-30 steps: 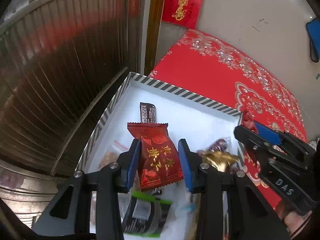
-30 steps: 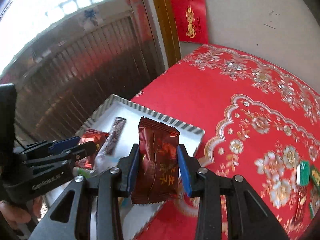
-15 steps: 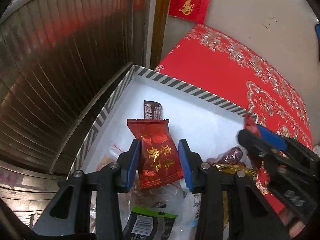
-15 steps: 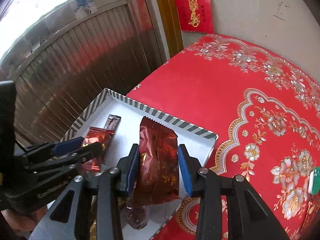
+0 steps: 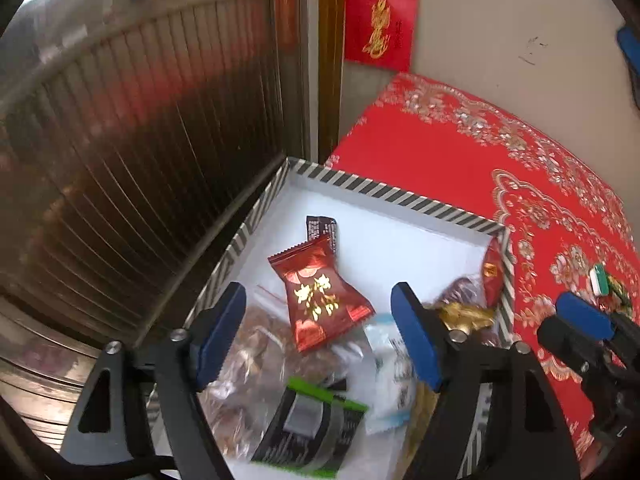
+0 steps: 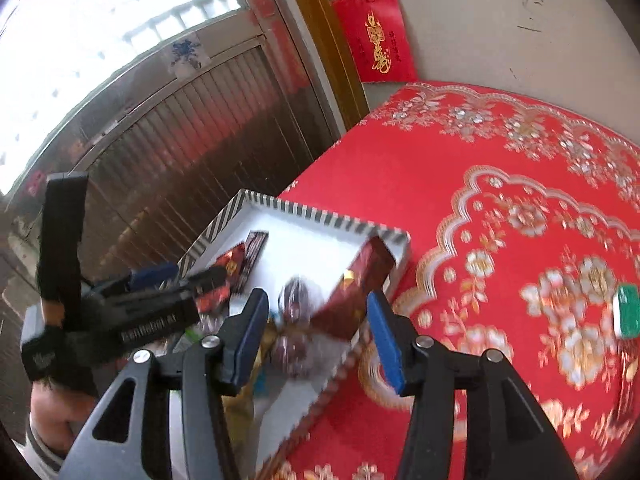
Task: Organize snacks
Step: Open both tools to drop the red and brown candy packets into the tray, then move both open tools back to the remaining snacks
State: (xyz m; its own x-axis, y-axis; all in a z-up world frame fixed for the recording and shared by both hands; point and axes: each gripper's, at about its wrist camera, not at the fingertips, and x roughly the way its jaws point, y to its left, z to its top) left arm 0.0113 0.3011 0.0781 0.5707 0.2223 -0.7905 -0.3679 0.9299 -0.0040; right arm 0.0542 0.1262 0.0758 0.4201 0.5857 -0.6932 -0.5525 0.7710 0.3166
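Red tablecloth [image 5: 440, 168]; one striped box [image 5: 400, 194]; roughly nine snacks.

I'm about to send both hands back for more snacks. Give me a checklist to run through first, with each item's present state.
1. Left gripper released, its jaws having just opened: ok.
2. Red packet lies in the striped box: ok.
3. Right gripper released, having just opened: ok.
4. Dark red packet settled flat: not ok, it leans at the box's right wall.
5. Green candy waits on the tablecloth: ok.
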